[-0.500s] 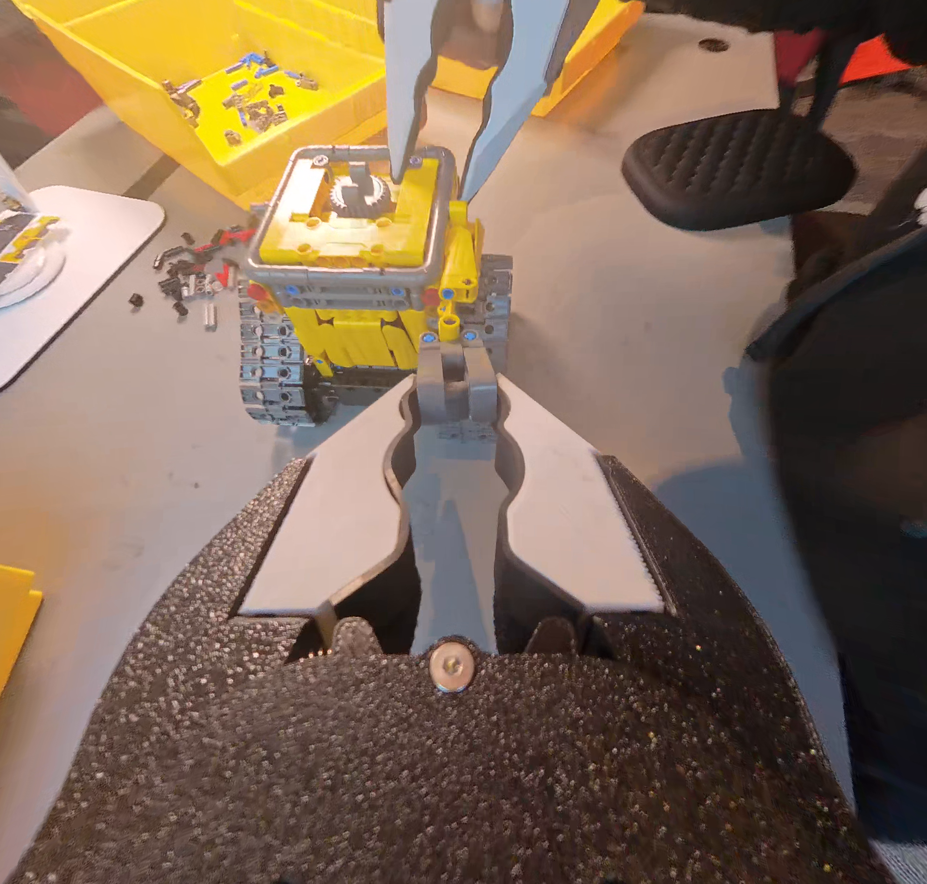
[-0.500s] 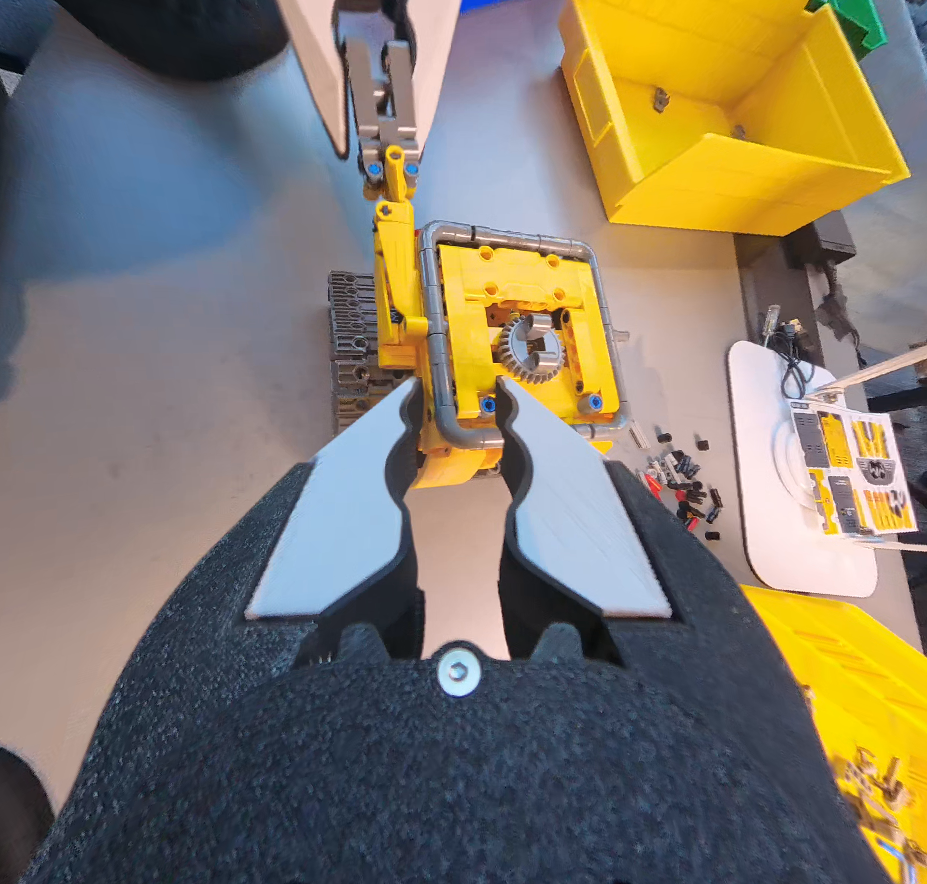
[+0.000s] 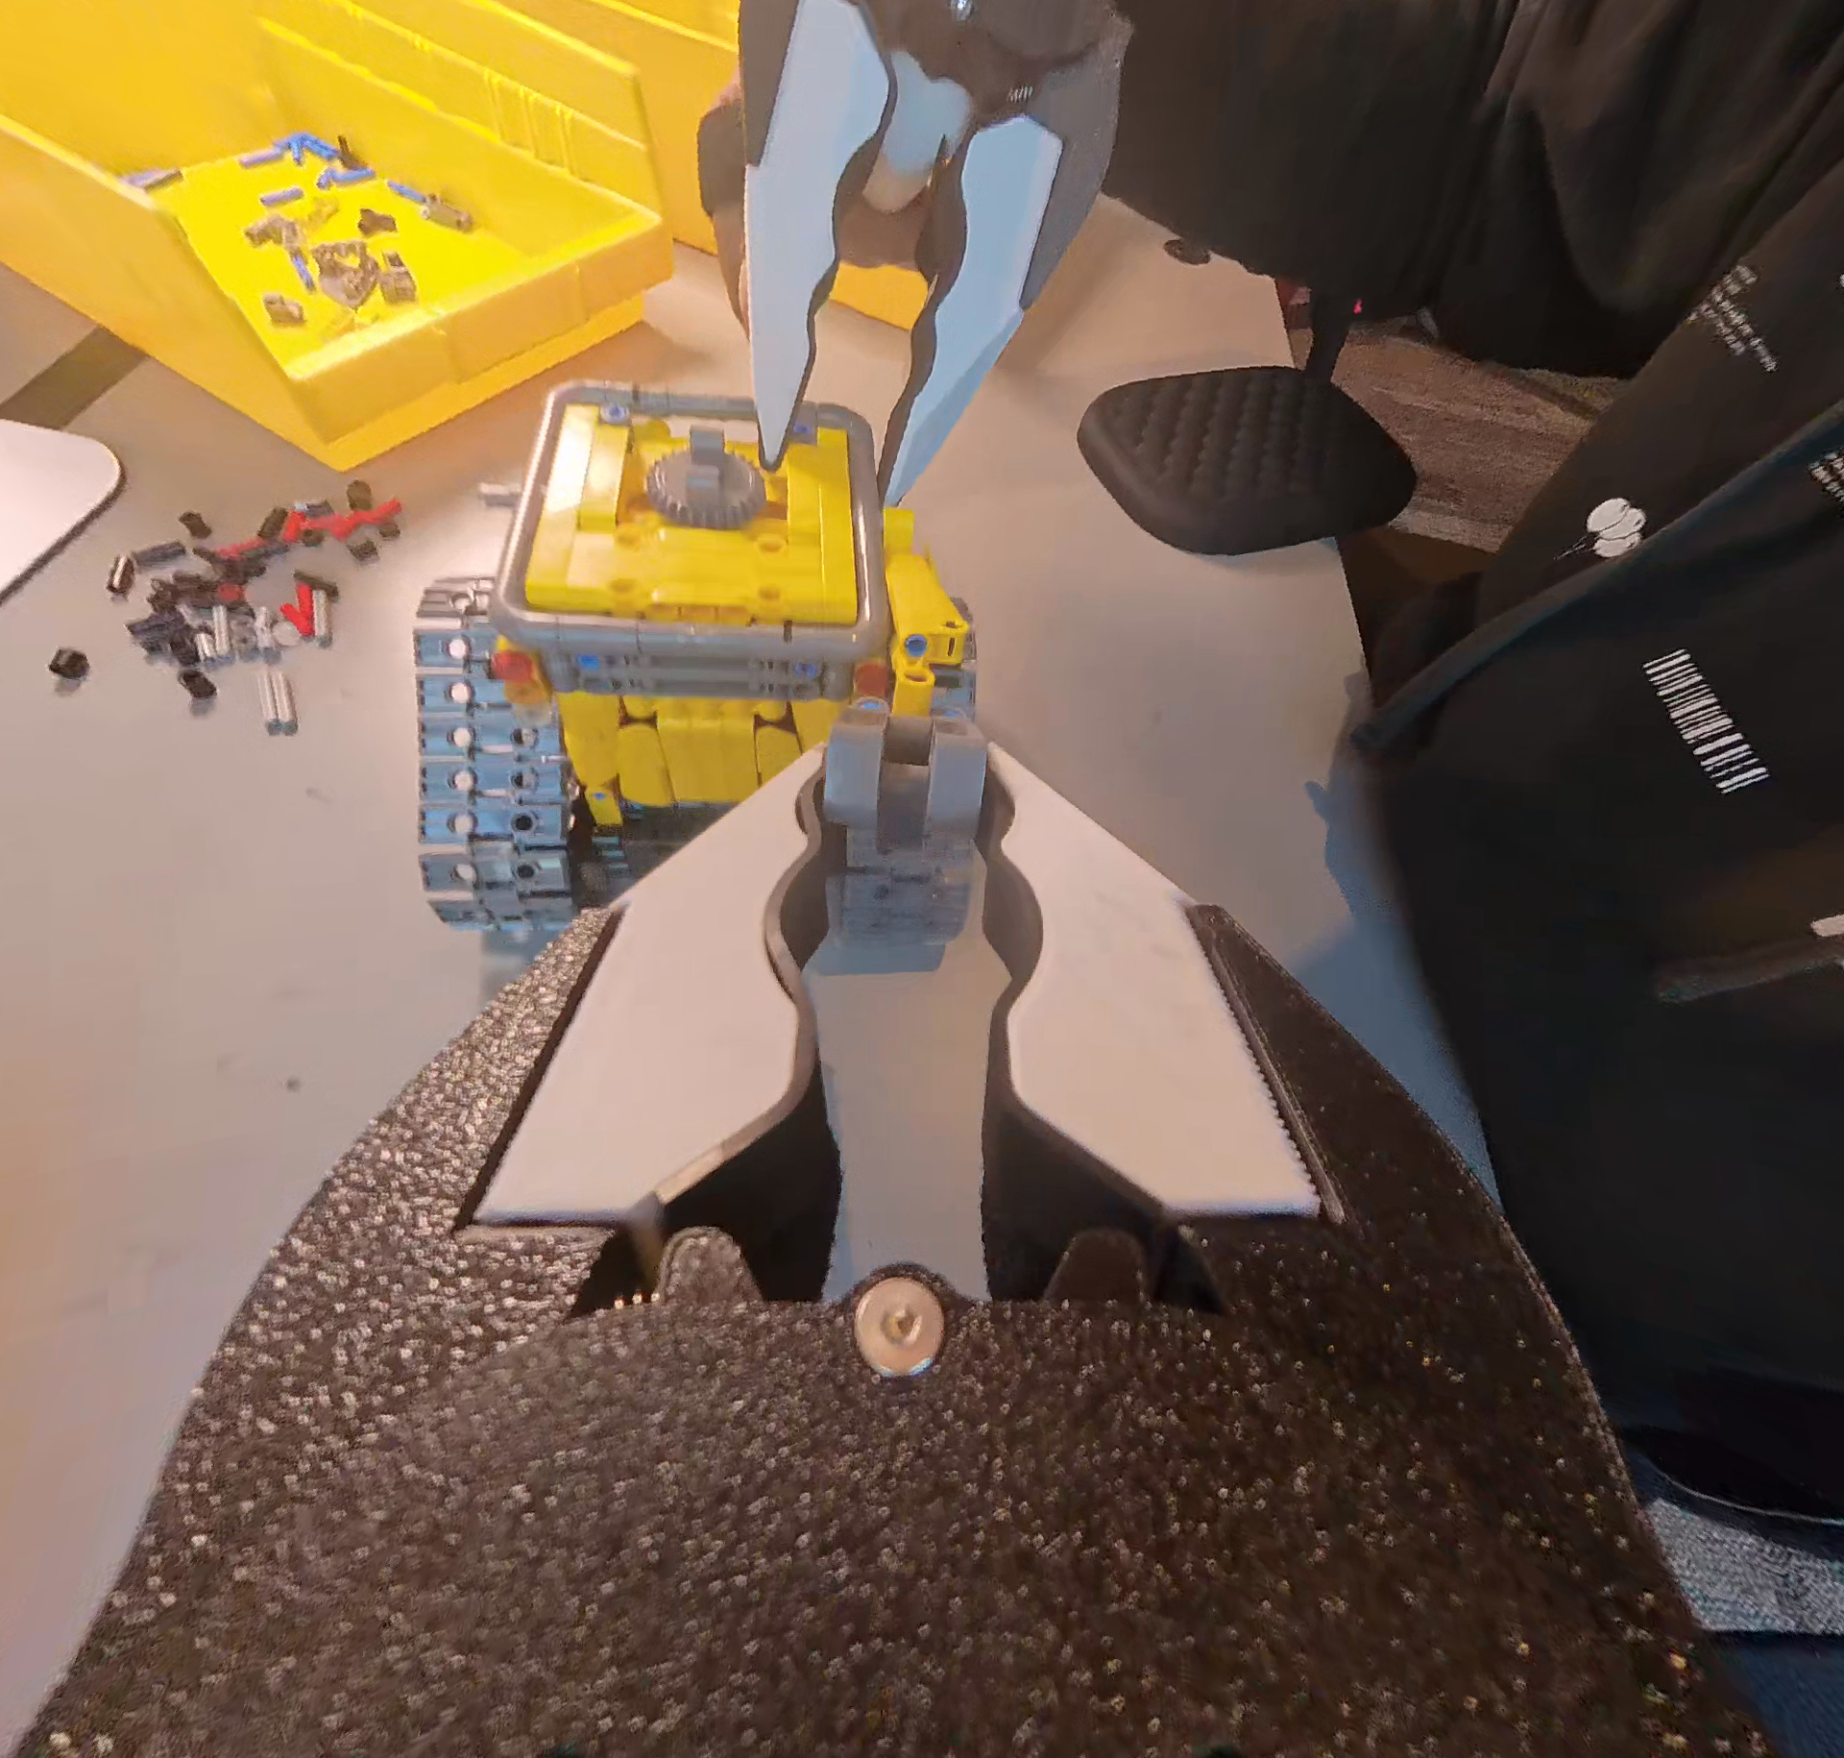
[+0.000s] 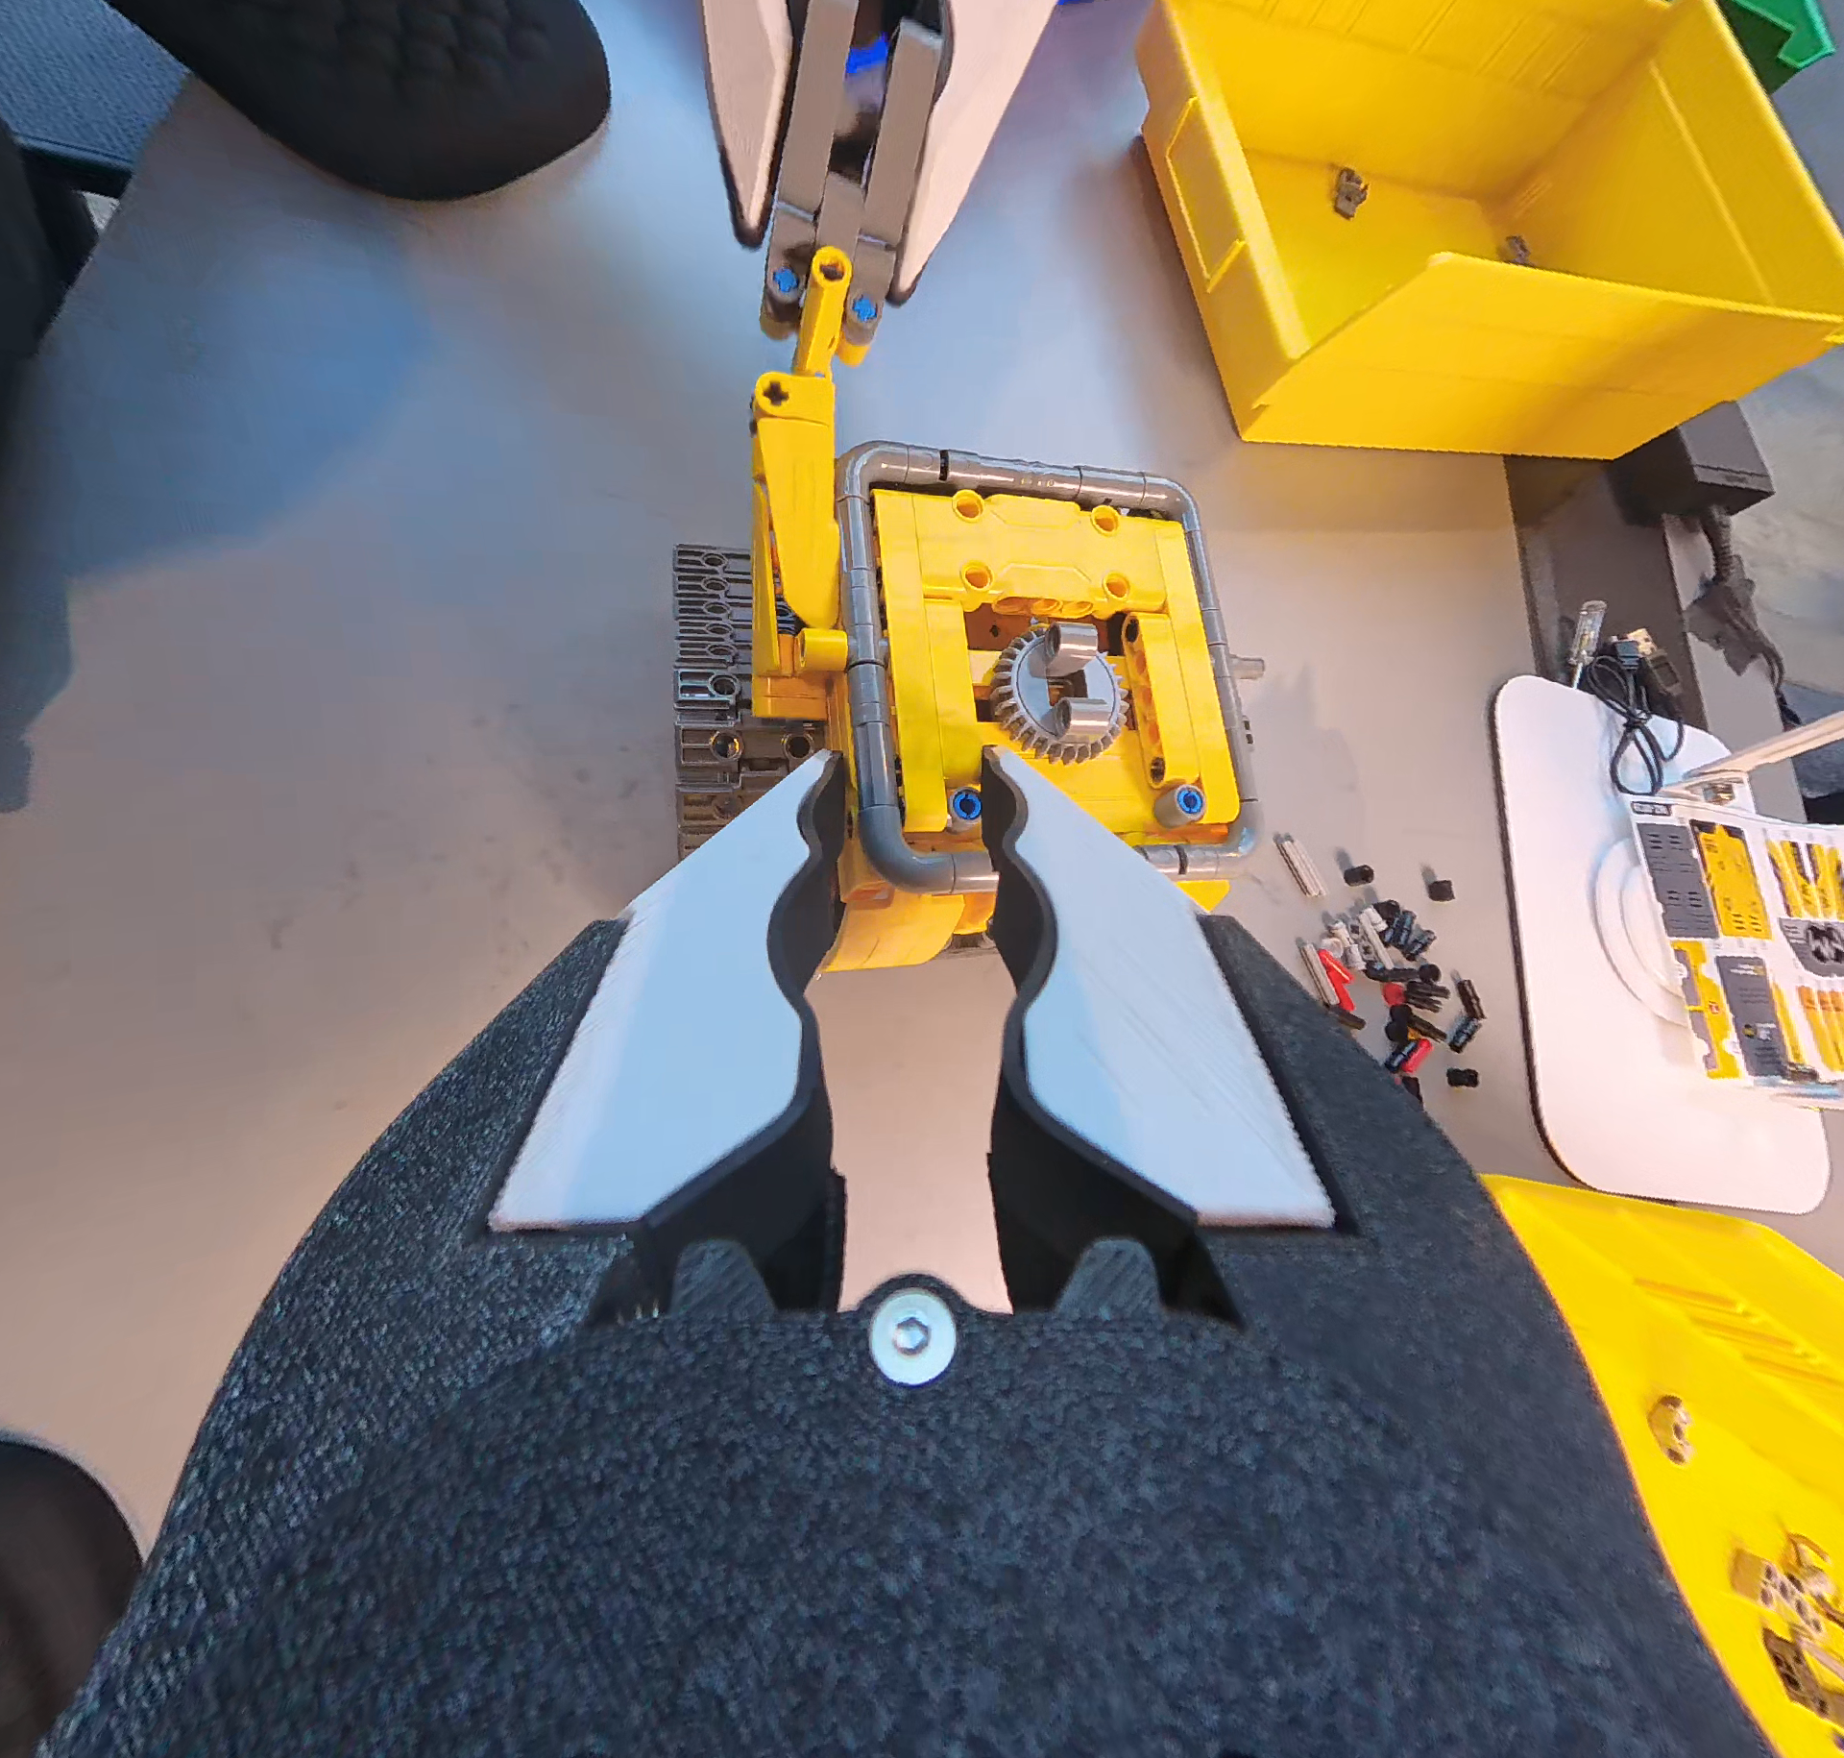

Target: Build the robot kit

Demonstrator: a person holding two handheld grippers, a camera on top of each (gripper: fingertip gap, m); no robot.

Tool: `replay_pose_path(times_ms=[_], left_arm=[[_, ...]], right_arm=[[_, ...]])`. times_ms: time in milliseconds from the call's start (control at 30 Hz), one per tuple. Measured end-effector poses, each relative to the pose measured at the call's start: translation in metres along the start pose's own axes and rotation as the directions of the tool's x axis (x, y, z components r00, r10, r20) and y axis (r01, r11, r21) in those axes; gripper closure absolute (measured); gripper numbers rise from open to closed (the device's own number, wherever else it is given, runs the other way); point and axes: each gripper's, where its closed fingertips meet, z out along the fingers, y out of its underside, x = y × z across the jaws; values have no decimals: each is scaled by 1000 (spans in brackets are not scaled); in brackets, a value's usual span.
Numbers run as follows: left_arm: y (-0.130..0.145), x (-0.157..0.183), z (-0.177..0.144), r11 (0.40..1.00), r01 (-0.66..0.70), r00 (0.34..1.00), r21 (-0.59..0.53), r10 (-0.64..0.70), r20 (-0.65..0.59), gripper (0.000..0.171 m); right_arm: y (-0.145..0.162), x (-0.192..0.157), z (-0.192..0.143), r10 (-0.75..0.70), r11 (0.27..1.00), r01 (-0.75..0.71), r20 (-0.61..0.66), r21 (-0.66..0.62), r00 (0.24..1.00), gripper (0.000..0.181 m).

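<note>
While the yellow brick-built tracked model (image 3: 689,632) stands mid-table (image 3: 200,962), loose pins (image 3: 230,592) lie at its L. The left gripper (image 3: 903,792) pinches the model's grey claw piece (image 3: 903,802). The right gripper (image 4: 903,792), jaws spread, straddles the grey top-frame corner (image 4: 898,852) beside the gear (image 4: 1063,692). Yellow bins (image 4: 1447,213) sit far R.

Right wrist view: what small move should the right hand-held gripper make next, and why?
Probably close the right hand-held gripper on the grey frame's corner to steady the model: its fingers straddle that corner without pinching it, while the left hand-held gripper clamps the grey claw.
</note>
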Motion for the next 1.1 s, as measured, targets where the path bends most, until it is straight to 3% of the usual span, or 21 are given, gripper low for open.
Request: replay_pose_path(times_ms=[167,367,533,667,833,1100], left_arm=[[32,1,7,999,30,998,-20,-28,53,145],[57,7,2,998,28,996,-50,-24,85,130],[49,3,-7,1000,4,990,31,-8,138,128],[35,0,0,994,-11,992,105,-2,124,128],[25,-9,10,985,1,997,172,-14,77,144],[31,-13,-1,956,60,995,287,-82,64,128]], right_arm=[[-1,0,1,-1,1000,1,4,10,1000,154],[-3,0,-2,39,998,-37,-27,55,999,151],[-16,1,-21,112,978,-100,-57,182,992,147],[-5,-1,-25,131,977,-104,-139,186,982,142],[13,-6,-21,235,953,-182,-206,244,950,132],[32,-13,-16,262,934,-170,-281,313,923,129]])
